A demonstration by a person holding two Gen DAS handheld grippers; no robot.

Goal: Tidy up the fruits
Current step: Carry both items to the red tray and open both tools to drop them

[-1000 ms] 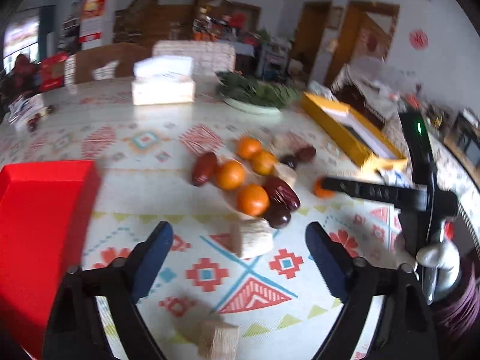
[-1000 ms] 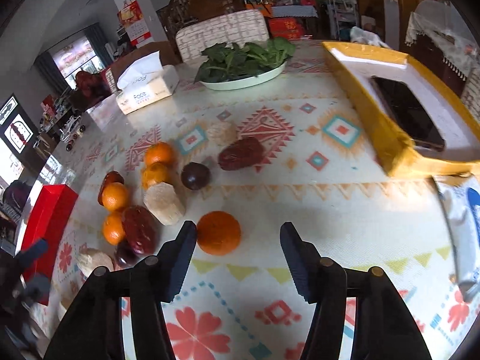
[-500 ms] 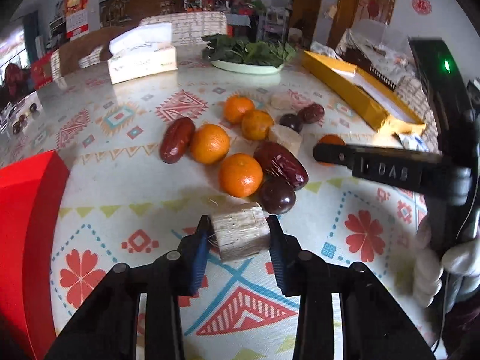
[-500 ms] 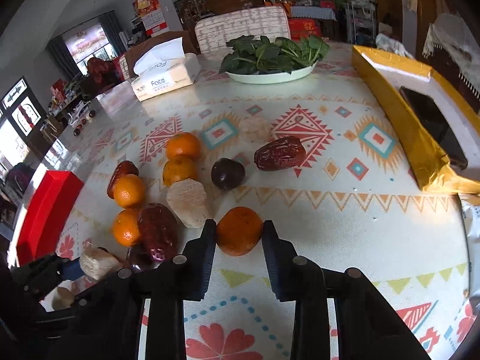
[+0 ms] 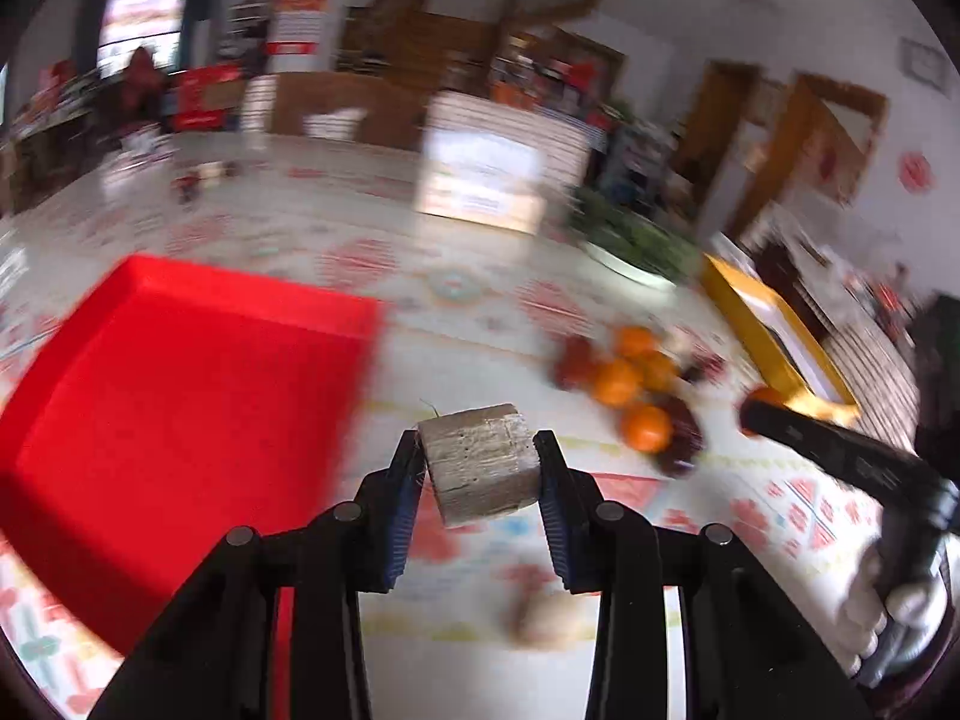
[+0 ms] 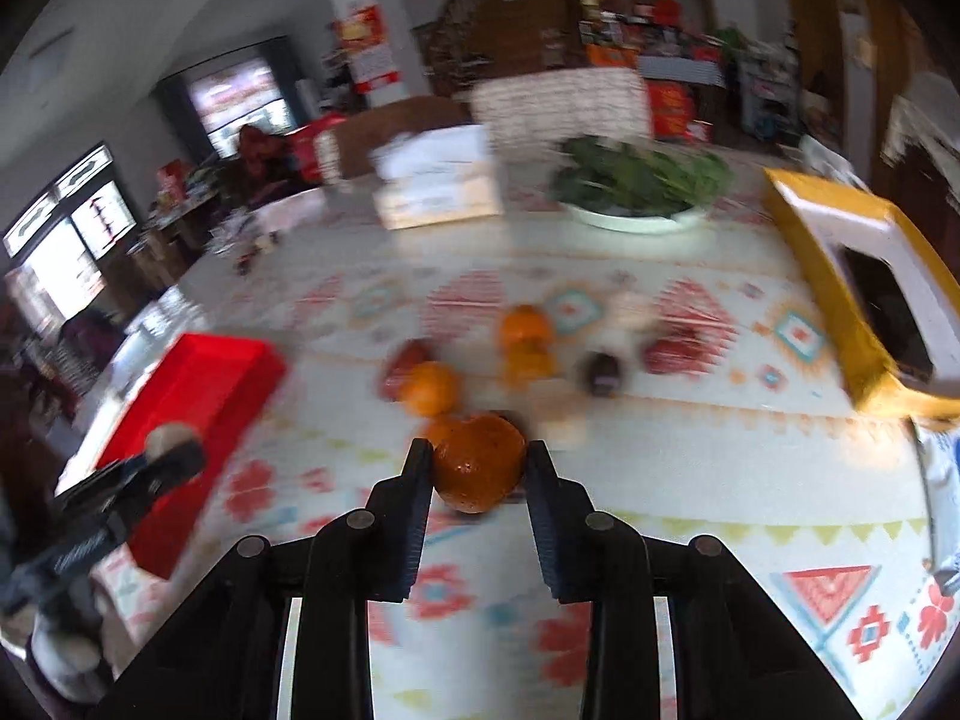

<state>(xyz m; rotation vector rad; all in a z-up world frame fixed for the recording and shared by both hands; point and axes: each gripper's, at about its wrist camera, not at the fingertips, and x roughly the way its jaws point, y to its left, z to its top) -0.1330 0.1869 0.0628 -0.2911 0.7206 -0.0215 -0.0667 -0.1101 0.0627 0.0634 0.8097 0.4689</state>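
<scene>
My left gripper [image 5: 480, 462] is shut on a pale sugarcane chunk [image 5: 480, 465] and holds it above the table, just right of the red tray [image 5: 168, 396]. My right gripper [image 6: 479, 471] is shut on an orange [image 6: 478, 461], lifted above the table. The remaining fruit pile [image 5: 636, 384] of oranges, red dates and dark plums lies on the patterned cloth; in the right wrist view it shows as the blurred pile [image 6: 522, 342]. The red tray [image 6: 192, 396] sits left there, with the left gripper [image 6: 162, 456] over its near edge.
A yellow box [image 6: 858, 300] stands at the right. A plate of greens [image 6: 636, 180] and a tissue box [image 6: 438, 180] are at the back. Another pale chunk [image 5: 546, 618] lies on the cloth below the left gripper. Both views are motion-blurred.
Both grippers have lifted their loads off the table. The left one swung left toward the red tray with the sugarcane chunk; the right one rose with the orange.
</scene>
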